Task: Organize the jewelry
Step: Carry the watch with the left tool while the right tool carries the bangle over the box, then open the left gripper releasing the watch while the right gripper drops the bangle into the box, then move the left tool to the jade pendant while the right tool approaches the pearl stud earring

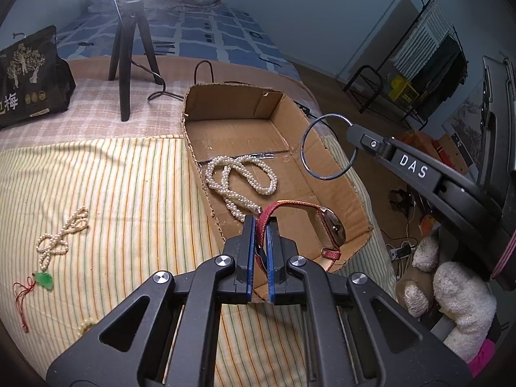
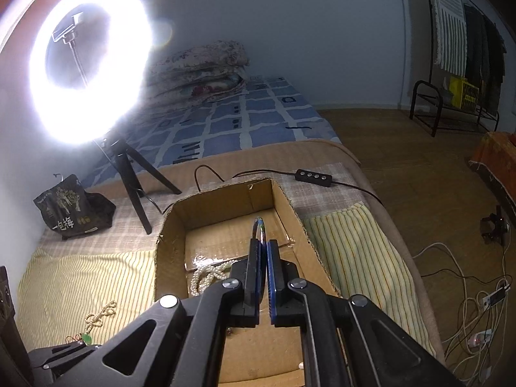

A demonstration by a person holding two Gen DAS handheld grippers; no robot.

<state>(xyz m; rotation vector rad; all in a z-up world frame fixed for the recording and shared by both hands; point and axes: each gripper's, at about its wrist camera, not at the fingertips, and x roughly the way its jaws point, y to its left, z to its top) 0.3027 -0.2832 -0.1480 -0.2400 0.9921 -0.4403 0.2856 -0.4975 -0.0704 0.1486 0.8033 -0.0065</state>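
over the box point(image 1: 322, 193), left tongs point(image 1: 262, 222) are pinching the watch point(image 1: 332, 229) strap, right tongs point(image 2: 264, 245) clamping the bangle point(image 1: 327, 146); both are hanging above the pearls point(image 1: 242, 174), seemingly for dropping in.

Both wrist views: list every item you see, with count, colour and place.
cardboard box: one, brown, on the bed
pearl necklace: one, white, inside the box
watch: one, red strap, held over the box
bangle: one, silver, held over the box
beaded necklace: one, cream with green pendant, on the striped cloth
ring light: one, white, on a black tripod
snack bag: one, black, beside the tripod
left tongs: shut on the watch strap
right tongs: shut on the bangle
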